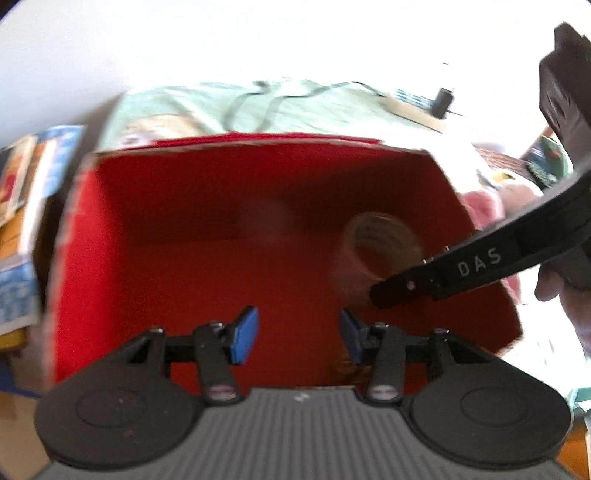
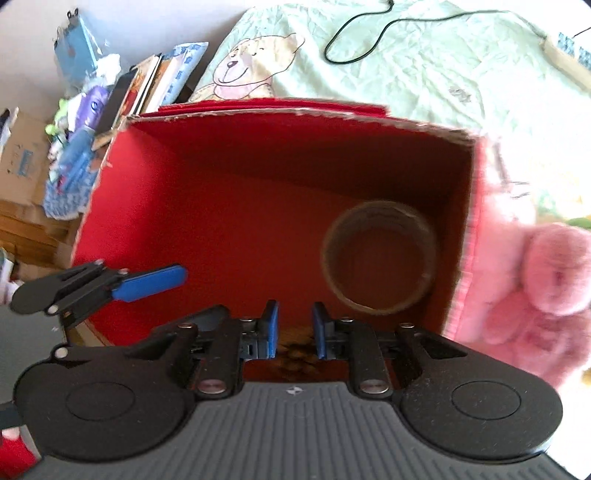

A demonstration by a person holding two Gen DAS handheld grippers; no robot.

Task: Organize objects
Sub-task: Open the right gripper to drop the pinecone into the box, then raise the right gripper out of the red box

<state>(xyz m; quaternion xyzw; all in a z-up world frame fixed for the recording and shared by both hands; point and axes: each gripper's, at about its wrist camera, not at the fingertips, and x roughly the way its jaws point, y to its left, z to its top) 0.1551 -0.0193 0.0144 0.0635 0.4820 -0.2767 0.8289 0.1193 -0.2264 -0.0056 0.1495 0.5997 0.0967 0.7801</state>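
**Both grippers over the open red box**

Nearest to me in the left wrist view, my left gripper (image 1: 298, 334) has its blue pads (image 1: 243, 336) set wide apart with nothing between them; it hangs over the near edge of the open red cardboard box (image 1: 177, 258); in the right wrist view, my right gripper (image 2: 294, 330) holds its blue pads (image 2: 270, 328) a narrower gap apart, also with nothing in its grasp, above the same near edge; a dark patterned patch shows on the box floor just below both sets of pads, too blurred to name.

Past the pads, the red floor of the box is mostly bare; a brown cardboard ring, a roll of tape by its look (image 2: 380, 256), lies flat on that floor in the right half, close to the right wall; from the left wrist view the black arm of my right gripper, lettered DAS, reaches across in front of the ring.

Just outside the box's right wall, a fluffy pink plush toy (image 2: 543, 280) lies against it; to the left stands a clutter of books (image 2: 147, 88) and packets.

Beyond the far wall spreads a pale green bedsheet printed with a bear (image 2: 424, 62); a black cable (image 2: 354, 33) loops over it, and a beige power strip (image 2: 565, 59) lies at the far right.
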